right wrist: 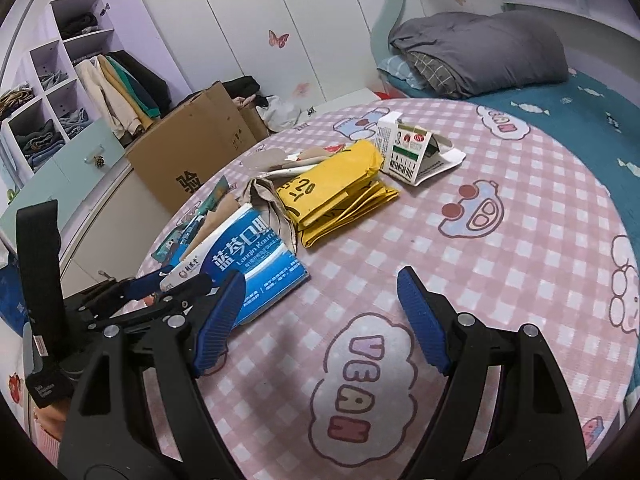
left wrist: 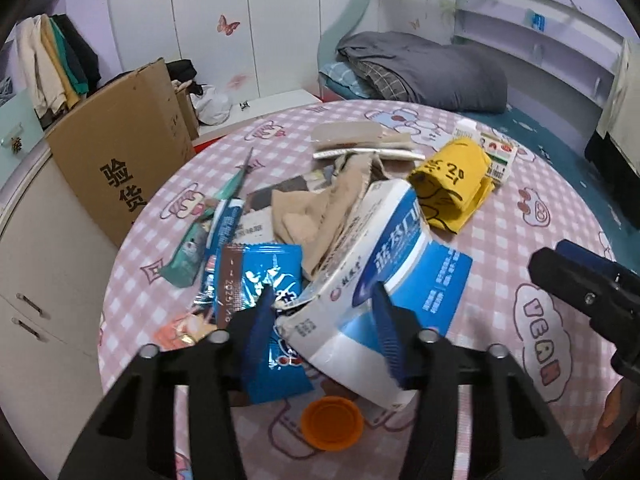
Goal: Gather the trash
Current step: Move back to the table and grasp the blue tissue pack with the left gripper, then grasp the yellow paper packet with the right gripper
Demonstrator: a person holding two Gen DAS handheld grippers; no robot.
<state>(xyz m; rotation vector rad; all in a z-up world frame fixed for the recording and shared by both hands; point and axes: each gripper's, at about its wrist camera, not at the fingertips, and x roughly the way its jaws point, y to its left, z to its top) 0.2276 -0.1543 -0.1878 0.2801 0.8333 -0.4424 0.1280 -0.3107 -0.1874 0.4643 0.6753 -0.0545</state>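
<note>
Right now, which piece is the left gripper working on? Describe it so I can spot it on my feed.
On the pink checked tablecloth, find the heap of wrappers at its left side. At the heap's near edge lies the blue-and-white carton, torn open and crushed, with the left gripper straddling its near end. It is the largest piece there, with big white characters on a blue band, unlike the flat foil sachets beside it.

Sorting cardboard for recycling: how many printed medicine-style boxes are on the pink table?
2. The blue-and-white box lies crushed between the left gripper fingers; the small white box sits at the far side beside the yellow bag. The pile may hide more.
</note>
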